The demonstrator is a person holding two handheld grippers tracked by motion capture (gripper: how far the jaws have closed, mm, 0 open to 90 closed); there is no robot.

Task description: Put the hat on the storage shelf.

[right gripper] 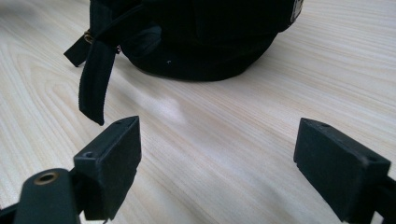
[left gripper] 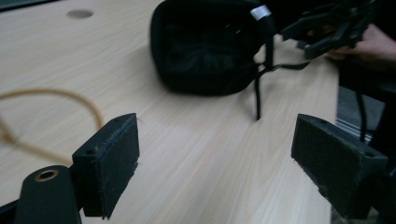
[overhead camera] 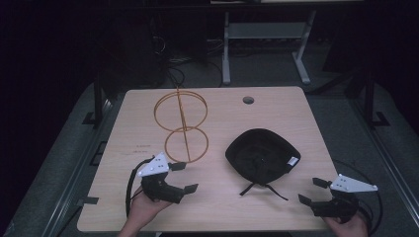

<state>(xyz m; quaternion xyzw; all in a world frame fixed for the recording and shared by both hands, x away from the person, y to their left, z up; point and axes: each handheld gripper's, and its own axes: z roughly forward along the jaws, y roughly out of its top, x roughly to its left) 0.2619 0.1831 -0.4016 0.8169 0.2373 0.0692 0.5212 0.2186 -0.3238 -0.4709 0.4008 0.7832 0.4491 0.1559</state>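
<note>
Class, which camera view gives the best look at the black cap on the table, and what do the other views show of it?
The high view: the whole black cap lies upside down, straps trailing toward the person. The left gripper view shows its hollow inside, dark and cropped at the top. The right gripper view shows its near edge and a hanging strap.

A light wooden table [overhead camera: 148, 197] with rounded corners carries everything here. Near its far edge, right of the middle, sits a round cable hole [overhead camera: 248, 100]. On the left half stands a yellow wire stand [overhead camera: 181, 126], made of two rings joined by an upright rod. Right of it, apart from it, lies a black cap [overhead camera: 262, 152], upside down with its hollow facing up, its black straps [overhead camera: 259, 188] trailing over the wood toward the near edge.
</note>
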